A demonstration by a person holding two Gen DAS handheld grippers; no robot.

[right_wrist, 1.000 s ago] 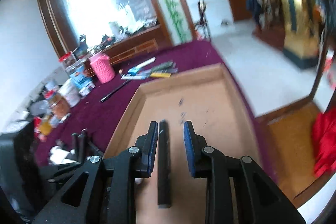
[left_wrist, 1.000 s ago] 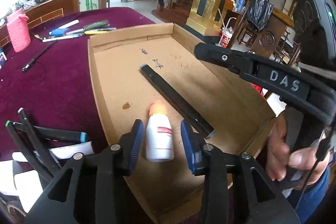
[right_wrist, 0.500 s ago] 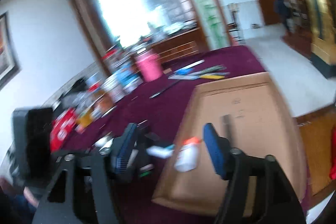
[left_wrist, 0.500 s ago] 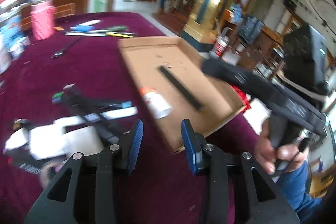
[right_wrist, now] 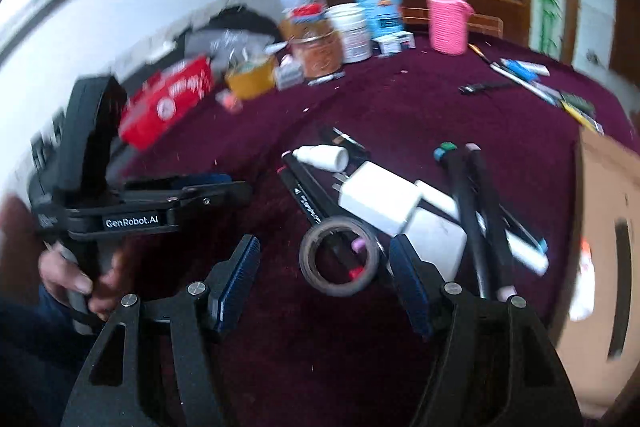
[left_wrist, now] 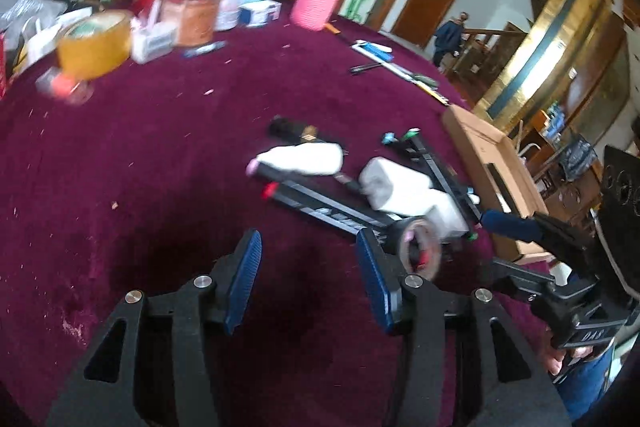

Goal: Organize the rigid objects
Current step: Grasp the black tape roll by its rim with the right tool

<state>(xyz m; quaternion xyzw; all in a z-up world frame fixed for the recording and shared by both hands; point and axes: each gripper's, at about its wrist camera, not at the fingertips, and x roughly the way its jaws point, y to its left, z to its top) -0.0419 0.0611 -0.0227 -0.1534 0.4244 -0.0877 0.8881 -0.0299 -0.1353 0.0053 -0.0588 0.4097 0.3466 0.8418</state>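
Rigid objects are split now: a black bar (right_wrist: 618,263) and a white bottle (right_wrist: 582,283) lie in the cardboard tray (right_wrist: 600,187) at the right edge of the right wrist frame, while the rest sit heaped on the maroon tablecloth (left_wrist: 160,167) at centre frame. A second ago both your grippers hung over the tray beside those two pieces; both have swung away to the pile. Your right gripper (right_wrist: 324,267) has its fingers apart, empty, with the tape ring (right_wrist: 340,259) lying between and ahead of them. Your left gripper (left_wrist: 308,267) has just been opening (nothing between its fingers), over bare cloth at lower centre of its frame. White chargers (right_wrist: 380,203) and black markers (right_wrist: 476,211) lie just beyond the ring, so the next pick is probably from here.
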